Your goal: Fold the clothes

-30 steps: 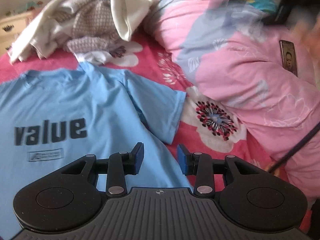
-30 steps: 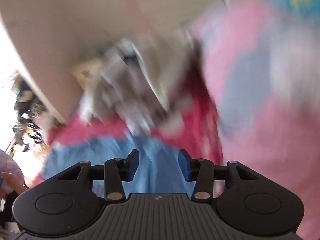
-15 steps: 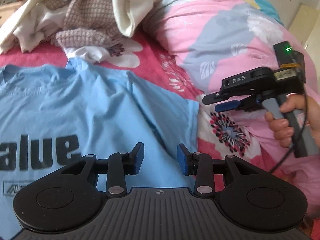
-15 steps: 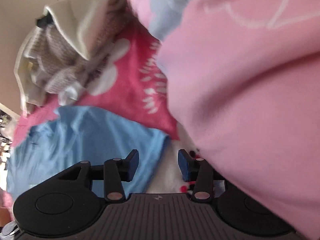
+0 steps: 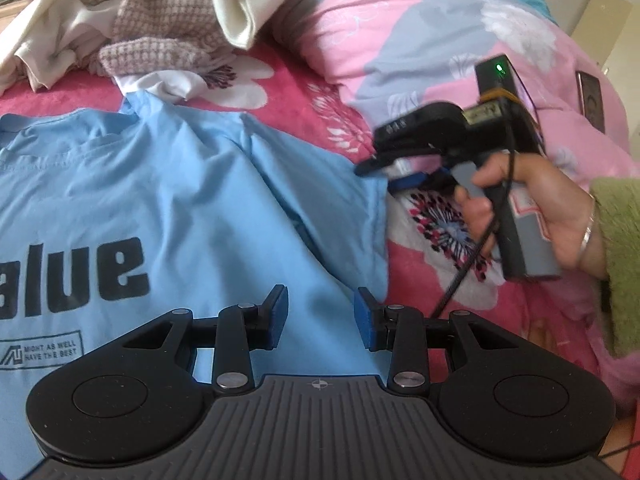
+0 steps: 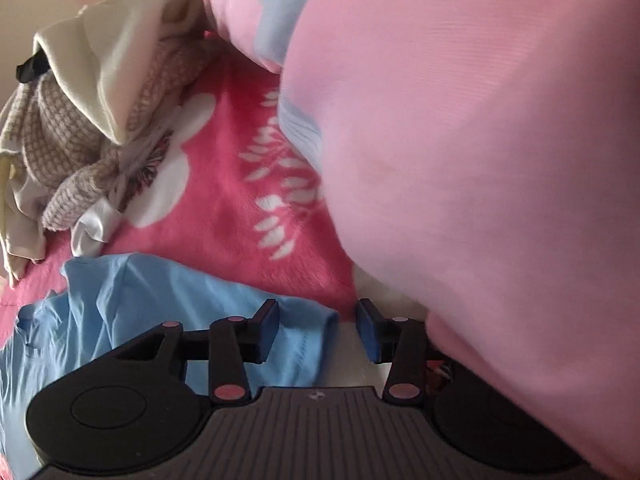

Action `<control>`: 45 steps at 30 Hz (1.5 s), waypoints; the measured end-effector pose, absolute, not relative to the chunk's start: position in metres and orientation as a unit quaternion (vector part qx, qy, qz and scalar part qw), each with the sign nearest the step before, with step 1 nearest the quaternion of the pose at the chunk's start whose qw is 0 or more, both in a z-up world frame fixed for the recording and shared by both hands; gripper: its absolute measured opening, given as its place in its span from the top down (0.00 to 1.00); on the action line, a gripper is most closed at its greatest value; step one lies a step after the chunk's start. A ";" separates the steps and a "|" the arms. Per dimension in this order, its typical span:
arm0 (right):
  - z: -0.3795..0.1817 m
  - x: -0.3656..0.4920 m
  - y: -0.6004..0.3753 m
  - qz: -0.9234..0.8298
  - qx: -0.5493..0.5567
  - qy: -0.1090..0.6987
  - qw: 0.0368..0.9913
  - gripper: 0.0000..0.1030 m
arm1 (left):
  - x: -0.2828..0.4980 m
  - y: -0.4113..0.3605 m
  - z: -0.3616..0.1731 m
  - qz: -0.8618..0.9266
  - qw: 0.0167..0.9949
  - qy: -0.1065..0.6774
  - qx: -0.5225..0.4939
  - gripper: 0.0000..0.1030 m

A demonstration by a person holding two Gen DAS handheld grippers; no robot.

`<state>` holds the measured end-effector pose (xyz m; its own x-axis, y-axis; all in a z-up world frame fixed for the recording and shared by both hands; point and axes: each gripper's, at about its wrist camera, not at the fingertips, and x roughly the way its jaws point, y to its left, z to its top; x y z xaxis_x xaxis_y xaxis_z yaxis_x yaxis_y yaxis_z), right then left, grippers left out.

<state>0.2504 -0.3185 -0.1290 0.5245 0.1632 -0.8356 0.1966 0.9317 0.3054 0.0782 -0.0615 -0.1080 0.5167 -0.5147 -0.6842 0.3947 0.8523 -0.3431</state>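
A light blue T-shirt (image 5: 180, 200) with a dark "value" print lies spread flat on the bed. My left gripper (image 5: 320, 308) hovers low over its right side, open, with nothing between the fingers. A hand in a green sleeve holds my right gripper (image 5: 384, 176) at the end of the shirt's right sleeve. In the right wrist view the right gripper (image 6: 316, 320) has its jaws closing. The sleeve hem (image 6: 308, 344) lies between them and the pads do not press on it.
A heap of cream and checked clothes (image 5: 160, 28) lies at the back of the red floral blanket (image 5: 320, 108). A bulky pink duvet (image 5: 420, 40) rises on the right, close against the right gripper (image 6: 480, 160). A phone (image 5: 591, 94) rests on the duvet.
The right gripper came down from high above the bed to the sleeve end, beside the duvet. The left gripper sank a little closer to the shirt.
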 end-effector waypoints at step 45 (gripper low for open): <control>-0.088 0.167 -0.264 0.231 -0.387 0.386 0.805 0.62 | 0.085 -0.077 -0.120 -0.262 0.853 0.451 -0.002 0.65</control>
